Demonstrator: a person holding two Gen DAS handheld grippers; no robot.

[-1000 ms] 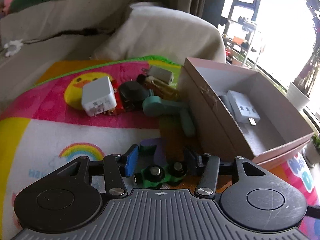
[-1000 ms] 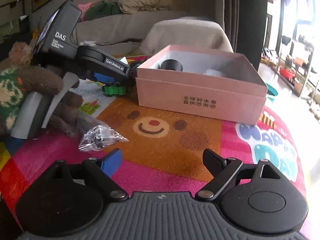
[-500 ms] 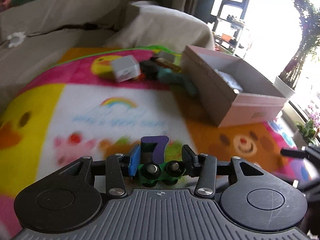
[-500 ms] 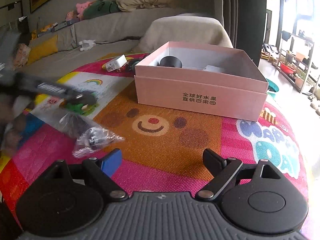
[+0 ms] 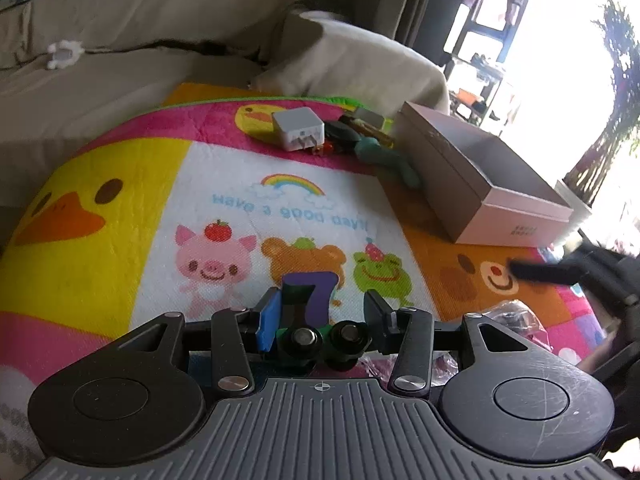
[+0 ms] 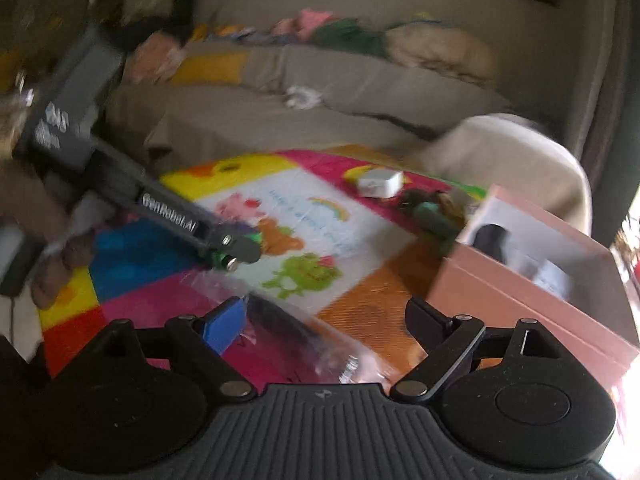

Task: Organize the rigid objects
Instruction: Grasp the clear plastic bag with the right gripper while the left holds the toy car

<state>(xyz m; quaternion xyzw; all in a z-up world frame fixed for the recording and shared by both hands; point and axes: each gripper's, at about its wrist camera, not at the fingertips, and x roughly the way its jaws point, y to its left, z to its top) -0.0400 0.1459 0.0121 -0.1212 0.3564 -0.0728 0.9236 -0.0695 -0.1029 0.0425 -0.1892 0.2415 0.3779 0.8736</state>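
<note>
I have the left gripper (image 5: 320,312) closed on a small green toy with black wheels and a purple number seven on top (image 5: 310,304); the blue pad presses one side and the black pad stands close at the other, so I judge the grip firm enough to carry it. Holding it low and centred between the fingers keeps the wheels from rolling it out. The pink cardboard box (image 5: 516,220), which I take as the collecting place since it holds a black item and something white already, sits at about two o'clock in the left wrist view, well apart from the toy. The remaining rigid pieces lie in a cluster at twelve o'clock, just beside the box's far corner: a white charger plug (image 5: 298,128), a black round piece and a teal toy (image 5: 384,158), probably heaped there for short trips into the box. The right gripper (image 6: 324,320) has its jaws wide and closing slightly, with a crinkled clear plastic bag (image 6: 304,344) lying between them, though the blur keeps me from saying the pads touch it. In its view the box wall (image 6: 520,320) fills three o'clock and the left gripper with the green toy shows at ten o'clock over the cartoon play mat (image 6: 168,300). My guess is the bag is soft clutter to be moved aside, while the toy goes to the box.
</note>
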